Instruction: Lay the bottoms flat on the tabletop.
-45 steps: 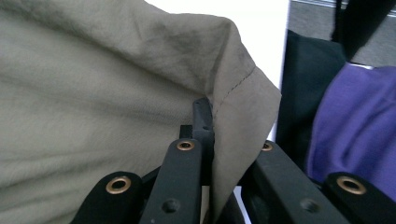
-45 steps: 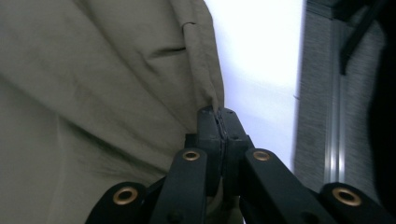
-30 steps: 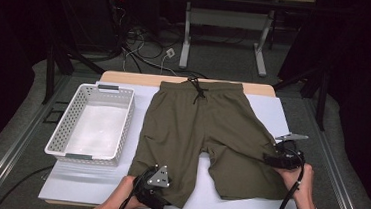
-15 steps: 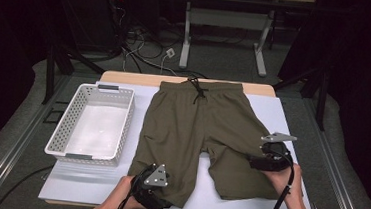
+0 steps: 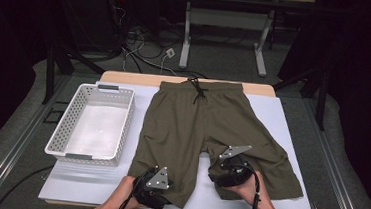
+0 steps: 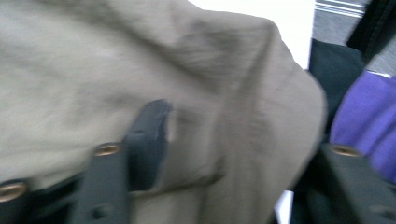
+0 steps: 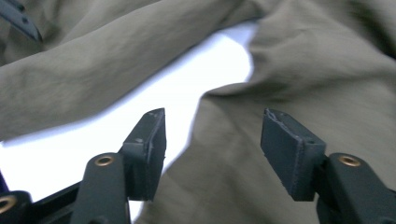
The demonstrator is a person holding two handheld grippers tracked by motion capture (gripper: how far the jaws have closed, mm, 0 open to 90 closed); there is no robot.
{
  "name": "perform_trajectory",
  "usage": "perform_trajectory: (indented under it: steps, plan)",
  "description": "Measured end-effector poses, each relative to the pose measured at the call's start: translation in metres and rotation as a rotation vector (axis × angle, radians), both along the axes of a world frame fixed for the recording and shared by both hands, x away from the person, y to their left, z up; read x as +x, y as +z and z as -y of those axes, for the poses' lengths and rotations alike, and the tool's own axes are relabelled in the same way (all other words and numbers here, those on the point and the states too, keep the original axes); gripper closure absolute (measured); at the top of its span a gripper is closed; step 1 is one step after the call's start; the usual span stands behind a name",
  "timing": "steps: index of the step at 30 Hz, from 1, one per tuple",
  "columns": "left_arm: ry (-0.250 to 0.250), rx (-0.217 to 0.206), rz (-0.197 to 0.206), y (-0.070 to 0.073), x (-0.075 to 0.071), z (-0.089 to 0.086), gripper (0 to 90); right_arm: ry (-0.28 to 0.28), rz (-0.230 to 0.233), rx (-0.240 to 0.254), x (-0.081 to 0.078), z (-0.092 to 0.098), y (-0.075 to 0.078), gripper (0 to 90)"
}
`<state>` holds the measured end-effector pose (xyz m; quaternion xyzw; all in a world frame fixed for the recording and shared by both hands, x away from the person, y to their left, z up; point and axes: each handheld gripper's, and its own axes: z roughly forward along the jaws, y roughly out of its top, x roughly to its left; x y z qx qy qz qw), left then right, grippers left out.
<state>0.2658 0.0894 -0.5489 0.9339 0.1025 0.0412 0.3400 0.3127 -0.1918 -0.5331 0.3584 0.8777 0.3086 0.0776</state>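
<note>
My left claw [image 5: 152, 192] has just been closing around a bunched fold of the olive shorts [image 5: 206, 131]; my right claw [image 7: 212, 140] stands part open, narrowing over the inner hem, gripping nothing.

The right claw [image 7: 212, 140] rises from the bottom edge with its two black jaws standing apart, having just been closing. Olive shorts [image 7: 299, 70] lie spread beneath and ahead of it. The right-hand jaw sits over the fabric of one leg; the left-hand jaw sits over the bare white counter [image 7: 187, 79], just beside that leg's inner edge. No pad presses on the cloth — the fabric edge lies below the gap between the jaws. A wedge of counter runs up between the two legs and narrows toward the crotch. The cloth shows soft folds. A dark part [image 7: 21, 21] shows at the upper left corner — too little of it to identify.
</note>
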Motion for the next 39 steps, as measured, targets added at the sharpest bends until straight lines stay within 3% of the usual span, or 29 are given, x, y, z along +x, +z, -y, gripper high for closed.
perform_trajectory:
  steps: [4,6,8,14,20,24,27,28,30,33,37,39]
  plan:
    - [-0.034,0.001,-0.009,-0.002,-0.002,0.003,64.7,0.017,0.013,-0.042,-0.002,-0.005,-0.006,67.6]
    - [-0.042,0.003,-0.008,-0.002,-0.003,0.004,69.1,0.026,0.009,-0.060,-0.003,-0.006,-0.009,81.6]
    - [-0.043,-0.002,-0.011,-0.002,-0.003,0.004,72.0,0.033,0.012,-0.065,-0.005,-0.007,-0.010,89.6]
    - [-0.035,-0.009,-0.021,-0.002,-0.003,0.003,77.5,0.074,-0.022,-0.062,-0.012,-0.005,-0.008,90.0]
    - [-0.031,-0.004,-0.008,-0.001,-0.005,0.004,78.3,0.105,-0.066,-0.057,-0.020,0.000,-0.005,90.0]
    - [-0.025,-0.007,-0.013,-0.001,-0.006,0.005,77.5,0.109,-0.070,-0.054,-0.023,0.003,-0.004,89.6]
    - [-0.013,0.003,-0.016,0.000,-0.005,0.005,66.0,0.099,-0.056,-0.034,-0.020,0.006,-0.002,64.0]
    - [0.000,0.003,-0.020,0.002,-0.004,0.005,55.7,0.095,-0.054,-0.018,-0.019,0.007,-0.001,58.8]
    - [0.013,-0.007,-0.030,0.004,-0.003,0.002,43.5,0.080,-0.041,-0.013,-0.018,0.009,0.001,44.6]
    - [0.043,-0.029,-0.043,0.010,0.000,-0.004,31.9,0.058,-0.012,0.009,-0.016,0.011,0.003,31.5]
    - [0.092,-0.056,-0.054,0.015,0.000,-0.016,22.7,0.032,0.032,0.029,-0.014,0.014,0.006,23.1]
    - [0.119,-0.055,-0.038,0.017,-0.002,-0.021,17.3,0.018,0.046,0.034,-0.013,0.016,0.007,18.3]
